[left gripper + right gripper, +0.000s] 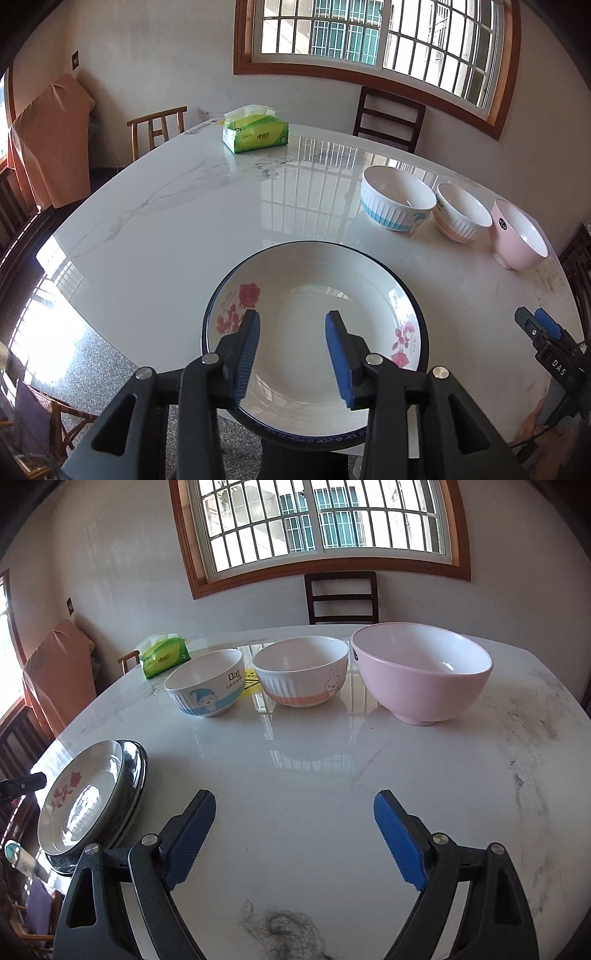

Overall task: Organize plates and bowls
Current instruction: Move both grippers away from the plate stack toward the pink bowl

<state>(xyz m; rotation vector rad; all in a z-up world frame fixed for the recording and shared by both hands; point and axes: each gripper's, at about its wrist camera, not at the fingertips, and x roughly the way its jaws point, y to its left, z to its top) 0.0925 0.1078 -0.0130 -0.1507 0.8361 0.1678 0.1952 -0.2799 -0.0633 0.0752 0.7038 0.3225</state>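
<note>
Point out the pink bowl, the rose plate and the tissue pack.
pink bowl (421,686): right wrist view, outer wall.
rose plate (314,306): left wrist view, inner well.
tissue pack (258,136): left wrist view, green front.

Home dining room; marble table (332,775); chairs (341,598)

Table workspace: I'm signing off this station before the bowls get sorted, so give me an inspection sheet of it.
Surface: glossy white marble table, dark smudges near its right edge.
Job's things: rose-pattern plate on top of another plate at the near edge; blue-banded bowl, orange-banded bowl and pink bowl upright in a row, each empty.
Clutter: green tissue pack; yellow label behind the bowls.
Grippers: left gripper above the plate, jaws apart, nothing between; right gripper wide open over bare table.
Cables: nothing seen.
Surroundings: barred window, wooden chairs, white wall.
</note>
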